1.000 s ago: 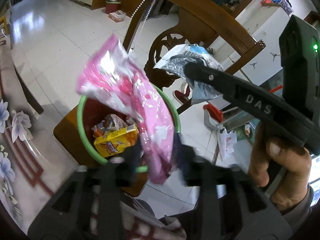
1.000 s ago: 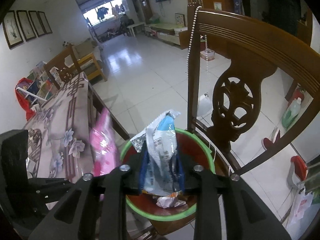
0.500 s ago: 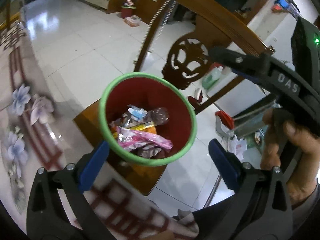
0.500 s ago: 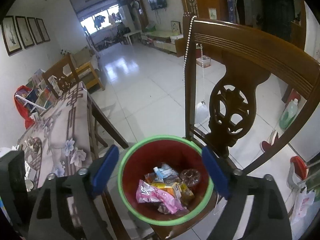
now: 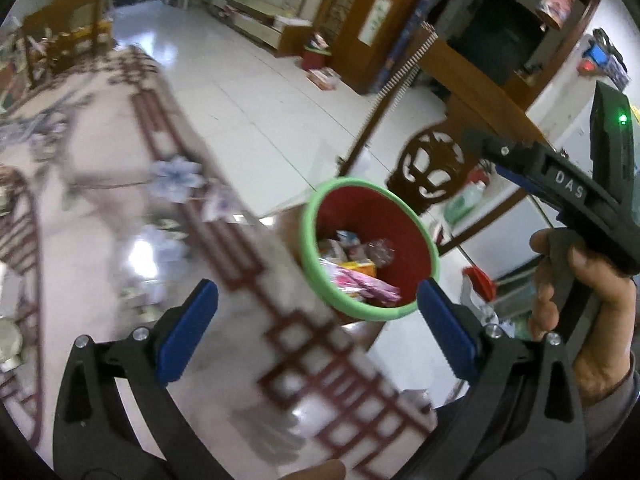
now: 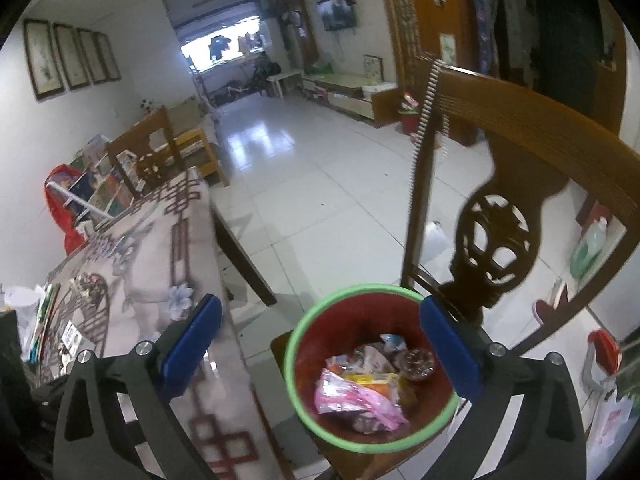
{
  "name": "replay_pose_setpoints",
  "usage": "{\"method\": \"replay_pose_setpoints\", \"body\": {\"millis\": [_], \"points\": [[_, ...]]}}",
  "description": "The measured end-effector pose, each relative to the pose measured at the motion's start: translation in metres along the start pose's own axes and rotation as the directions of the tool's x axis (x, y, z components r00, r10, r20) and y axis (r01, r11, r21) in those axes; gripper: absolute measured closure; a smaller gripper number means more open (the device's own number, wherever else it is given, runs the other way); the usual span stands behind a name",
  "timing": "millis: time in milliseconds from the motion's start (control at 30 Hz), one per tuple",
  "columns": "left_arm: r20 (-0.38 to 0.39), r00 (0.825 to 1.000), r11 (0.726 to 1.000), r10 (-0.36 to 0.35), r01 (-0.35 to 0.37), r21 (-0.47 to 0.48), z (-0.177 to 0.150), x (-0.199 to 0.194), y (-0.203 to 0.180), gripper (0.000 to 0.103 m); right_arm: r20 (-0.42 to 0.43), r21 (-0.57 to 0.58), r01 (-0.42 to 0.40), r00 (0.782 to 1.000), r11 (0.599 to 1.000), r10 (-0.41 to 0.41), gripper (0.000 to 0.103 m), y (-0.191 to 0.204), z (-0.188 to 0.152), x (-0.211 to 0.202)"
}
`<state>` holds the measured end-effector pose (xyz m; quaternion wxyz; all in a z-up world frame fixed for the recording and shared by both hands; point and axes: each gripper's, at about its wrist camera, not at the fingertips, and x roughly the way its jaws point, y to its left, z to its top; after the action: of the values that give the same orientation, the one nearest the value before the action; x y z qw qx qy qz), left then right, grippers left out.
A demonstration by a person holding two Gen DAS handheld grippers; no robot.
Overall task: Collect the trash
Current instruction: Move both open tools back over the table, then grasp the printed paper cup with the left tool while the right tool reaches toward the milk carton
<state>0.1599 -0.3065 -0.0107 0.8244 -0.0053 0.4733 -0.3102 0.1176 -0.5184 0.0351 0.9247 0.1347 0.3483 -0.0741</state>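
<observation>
Your left gripper (image 5: 316, 324) & right gripper (image 6: 318, 344) both stand spread wide w/ nothing between the blue pads; right's jaws have just been opening. The pink plastic wrapper (image 6: 356, 398) lies inside the red bin w/ green rim (image 6: 372, 288), atop other wrappers. Bin sits on the brown wooden chair (image 6: 496, 236), just right of the floral-cloth table (image 5: 120, 216).

The green-rimmed red plastic bin (image 6: 370, 364) stands open-topped. A carved wooden chair back (image 6: 496, 236) rises just behind it; the patterned tabletop (image 6: 160, 264) flanks its left.
</observation>
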Motion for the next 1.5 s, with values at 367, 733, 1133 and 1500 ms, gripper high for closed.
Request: {"method": "replay_pose_setpoints", "body": {"millis": [367,733,1133,1500], "points": [[0.083,0.988,0.986,0.132,-0.122,-0.112,-0.041,-0.087,0.084,0.005,-0.016,-0.197,-0.09,0.996,0.976,0.089,0.008,0.108,-0.023,0.004],[0.071,0.961,0.915,0.268,-0.231,-0.331,-0.107,-0.141,0.19,0.005,-0.123,-0.327,-0.225,0.973,0.918,0.195,0.007,0.195,-0.059,0.017],[0.075,0.936,0.826,0.343,-0.263,-0.499,-0.158,-0.179,0.263,0.005,-0.21,-0.449,-0.322,0.945,0.833,0.252,0.007,0.263,-0.103,0.03],[0.049,0.941,0.873,0.336,-0.291,-0.393,-0.134,-0.138,0.249,0.005,-0.231,-0.476,-0.331,0.941,0.814,0.248,0.007,0.278,-0.1,0.038]]}}
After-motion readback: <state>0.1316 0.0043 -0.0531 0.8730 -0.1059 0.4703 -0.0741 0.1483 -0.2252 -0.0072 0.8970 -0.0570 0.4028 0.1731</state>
